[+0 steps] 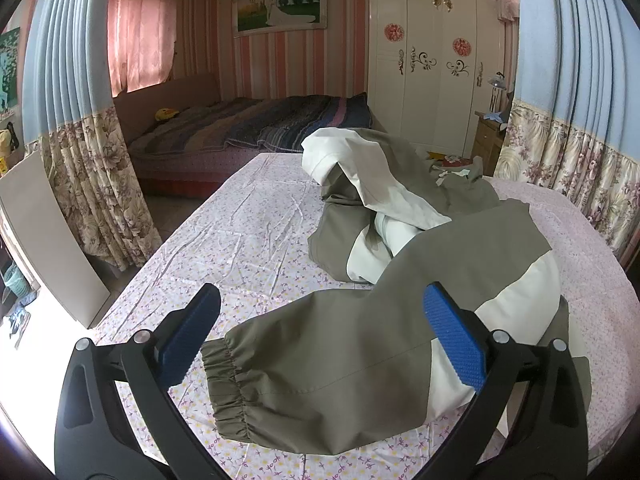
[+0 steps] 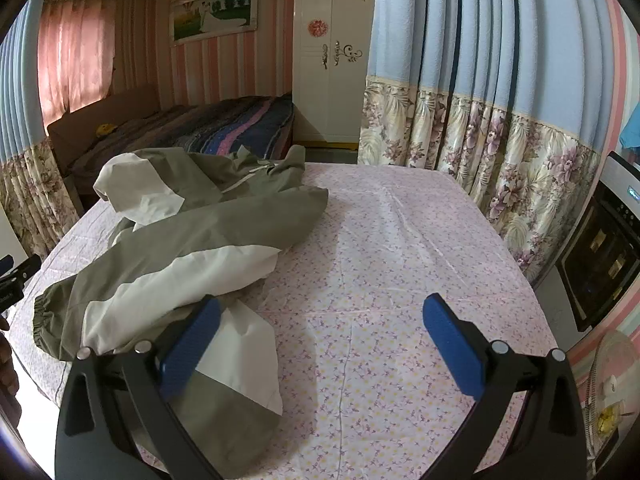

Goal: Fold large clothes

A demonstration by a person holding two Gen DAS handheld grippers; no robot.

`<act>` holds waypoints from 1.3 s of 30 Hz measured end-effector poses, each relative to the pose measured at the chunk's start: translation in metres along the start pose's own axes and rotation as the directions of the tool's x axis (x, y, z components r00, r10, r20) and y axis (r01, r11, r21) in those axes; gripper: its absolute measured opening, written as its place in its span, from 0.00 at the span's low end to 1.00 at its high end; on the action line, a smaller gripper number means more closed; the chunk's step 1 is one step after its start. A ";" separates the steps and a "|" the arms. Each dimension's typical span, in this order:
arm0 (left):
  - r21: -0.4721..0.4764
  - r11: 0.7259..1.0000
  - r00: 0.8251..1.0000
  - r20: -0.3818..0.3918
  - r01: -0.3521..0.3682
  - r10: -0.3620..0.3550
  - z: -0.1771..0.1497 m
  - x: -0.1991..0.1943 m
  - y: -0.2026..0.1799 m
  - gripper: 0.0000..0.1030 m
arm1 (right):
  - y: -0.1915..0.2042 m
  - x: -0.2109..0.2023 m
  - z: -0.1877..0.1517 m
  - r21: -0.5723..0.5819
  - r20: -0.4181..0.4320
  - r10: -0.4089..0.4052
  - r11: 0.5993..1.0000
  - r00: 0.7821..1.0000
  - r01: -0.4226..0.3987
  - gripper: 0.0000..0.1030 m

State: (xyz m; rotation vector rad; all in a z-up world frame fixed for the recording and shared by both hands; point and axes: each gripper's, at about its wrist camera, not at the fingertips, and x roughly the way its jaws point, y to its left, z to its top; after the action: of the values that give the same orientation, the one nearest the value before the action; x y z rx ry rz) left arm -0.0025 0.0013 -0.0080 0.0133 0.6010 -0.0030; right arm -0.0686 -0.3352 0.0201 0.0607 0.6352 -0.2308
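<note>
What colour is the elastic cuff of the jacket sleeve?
Olive green, like most of the sleeve; the cuff shows best in the left wrist view.

One crumpled olive-green and cream jacket (image 1: 400, 240) lies on one table covered by a pink floral cloth (image 1: 248, 232). The jacket shows one elastic-cuffed olive sleeve (image 1: 304, 368) at the near side. Two black grippers with blue ribbed pads are in view, the left gripper (image 1: 320, 344) and the right gripper (image 2: 320, 344), each with two fingers set wide apart. At the far left stands one bed with a dark striped quilt (image 1: 256, 128), holding one small yellow toy (image 1: 166, 113). One framed wedding picture (image 1: 280, 7) hangs on the far striped wall, and one white wardrobe (image 1: 432, 60) stands at the far right, bearing two round red stickers (image 1: 394, 32).
</note>
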 end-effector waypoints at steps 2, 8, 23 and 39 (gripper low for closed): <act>0.000 1.000 1.000 0.000 -0.003 0.003 0.000 0.000 0.000 0.97 | 0.000 0.000 0.000 -0.003 0.000 -0.001 1.000 1.000 0.001 0.98; 0.002 1.000 1.000 0.000 -0.002 0.002 0.001 -0.001 0.000 0.97 | 0.000 0.000 0.000 0.003 0.003 -0.005 1.000 1.000 0.005 0.98; 0.004 1.000 1.000 0.000 0.002 -0.002 0.002 -0.003 0.000 0.97 | 0.001 0.001 0.000 0.000 -0.005 0.004 1.000 1.000 -0.004 0.98; 0.051 0.999 1.000 -0.013 -0.001 0.001 0.010 0.030 0.009 0.97 | 0.039 0.030 0.009 -0.016 -0.037 0.096 0.995 0.995 -0.097 0.98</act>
State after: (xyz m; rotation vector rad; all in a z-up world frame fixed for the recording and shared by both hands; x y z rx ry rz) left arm 0.0274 0.0100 -0.0167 0.0627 0.6135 -0.0172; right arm -0.0310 -0.3046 0.0092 0.0784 0.6685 -0.1310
